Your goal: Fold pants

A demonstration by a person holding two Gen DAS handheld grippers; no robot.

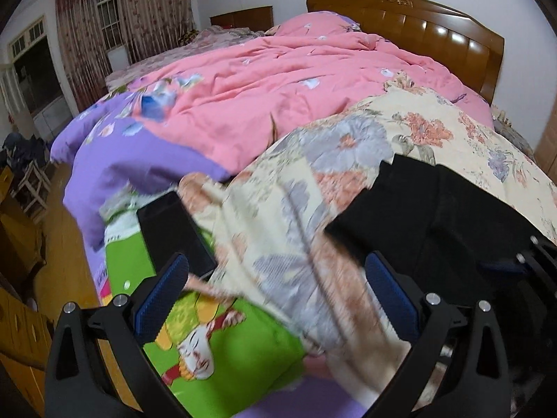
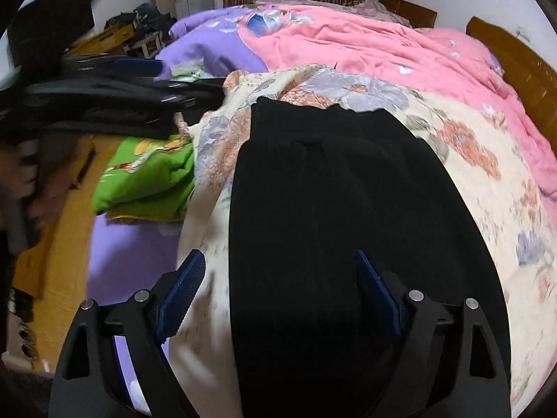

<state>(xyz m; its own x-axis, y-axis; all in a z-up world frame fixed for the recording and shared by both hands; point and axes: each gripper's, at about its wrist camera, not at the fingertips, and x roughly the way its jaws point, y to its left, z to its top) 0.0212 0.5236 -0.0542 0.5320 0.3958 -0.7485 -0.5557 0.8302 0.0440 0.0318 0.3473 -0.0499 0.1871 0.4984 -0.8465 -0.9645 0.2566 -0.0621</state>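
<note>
Your left claw is released, its two blue-padded fingers spread wide with nothing between them. It hangs over the cream floral blanket, near that blanket's left edge. Just beyond the left finger lies a dark phone, resting on a green cartoon-print cloth.

Your right claw is also released, fingers wide apart, poised directly above the black pants. The pants lie flat on the cream floral blanket, stretching away from the claw toward the middle of the bed. In the left wrist view the pants sit to the right of the left claw, apart from it.

Past the blanket, a pink and purple quilt covers the rest of the bed, up to a wooden headboard. From the right wrist view, your left claw shows at the upper left, blurred.
</note>
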